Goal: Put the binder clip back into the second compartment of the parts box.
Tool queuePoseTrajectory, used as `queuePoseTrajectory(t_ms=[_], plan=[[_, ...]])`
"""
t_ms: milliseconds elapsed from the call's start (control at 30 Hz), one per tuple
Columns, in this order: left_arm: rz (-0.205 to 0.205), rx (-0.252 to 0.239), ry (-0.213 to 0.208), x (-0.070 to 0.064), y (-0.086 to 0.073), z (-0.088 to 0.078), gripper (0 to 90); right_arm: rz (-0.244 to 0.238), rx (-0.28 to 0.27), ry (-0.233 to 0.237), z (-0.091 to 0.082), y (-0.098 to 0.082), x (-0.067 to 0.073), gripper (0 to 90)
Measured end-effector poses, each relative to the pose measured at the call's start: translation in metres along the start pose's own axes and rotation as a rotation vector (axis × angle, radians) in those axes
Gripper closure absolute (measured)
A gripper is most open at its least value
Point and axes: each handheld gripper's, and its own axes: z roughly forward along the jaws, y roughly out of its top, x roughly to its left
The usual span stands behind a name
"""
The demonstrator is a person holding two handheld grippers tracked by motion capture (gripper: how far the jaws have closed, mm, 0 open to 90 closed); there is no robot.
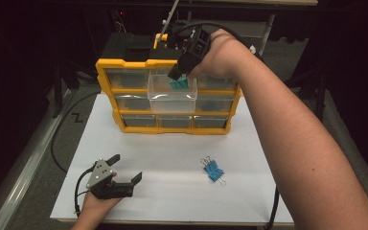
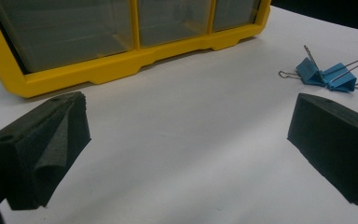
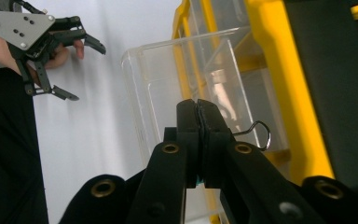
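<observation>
My right gripper (image 1: 178, 76) is shut on a teal-blue binder clip (image 1: 179, 85), held just over a clear drawer (image 1: 171, 99) pulled out of the yellow organizer (image 1: 124, 63). In the right gripper view the jaws (image 3: 197, 105) press together, and the clip's wire handle (image 3: 261, 135) sticks out beside them above the drawer (image 3: 158, 84). My left gripper (image 1: 128, 166) rests on the white board near the front left, open with nothing between its pads (image 2: 51, 140). Two more blue binder clips (image 1: 213, 170) lie together on the board to the front right, also ahead of the left jaws (image 2: 326, 74).
The organizer's yellow frame (image 2: 98, 70) stands at the back of the white board (image 1: 172, 191) with its other clear drawers closed. A black case (image 1: 134, 45) sits behind it. Cables trail off the board's left side. My right forearm crosses the right side.
</observation>
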Motion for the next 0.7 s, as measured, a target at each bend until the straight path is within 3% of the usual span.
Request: queuePoseTrajectory(t_ms=[100,133,167,200,233,433,567,700], plan=[[0.000,0.000,0.000,0.000,0.000,0.000,0.1,0.001,0.006,0.001,0.006,0.000,-0.001,86.4],[0.000,0.001,0.000,0.000,0.000,0.000,0.1,0.003,0.002,-0.014,0.005,0.000,-0.001,74.2],[0.000,0.001,0.000,0.000,0.000,0.000,0.1,0.020,-0.007,-0.021,0.004,0.000,-0.002,67.5],[-0.002,0.002,-0.001,0.000,0.000,0.000,0.1,0.029,-0.016,-0.007,0.000,0.000,0.000,55.4],[-0.002,0.003,-0.001,0.000,0.000,0.000,0.1,0.024,-0.019,-0.020,-0.003,-0.002,0.002,51.4],[-0.001,0.008,-0.005,0.000,-0.001,0.001,0.1,0.048,-0.014,-0.052,-0.019,-0.017,0.010,41.7],[-0.011,0.000,-0.007,0.000,0.000,0.001,0.1,0.065,-0.004,-0.056,-0.030,-0.043,0.024,36.5],[-0.012,0.002,-0.007,0.000,0.000,0.002,0.1,0.070,0.020,-0.060,-0.029,-0.063,0.033,33.0]])
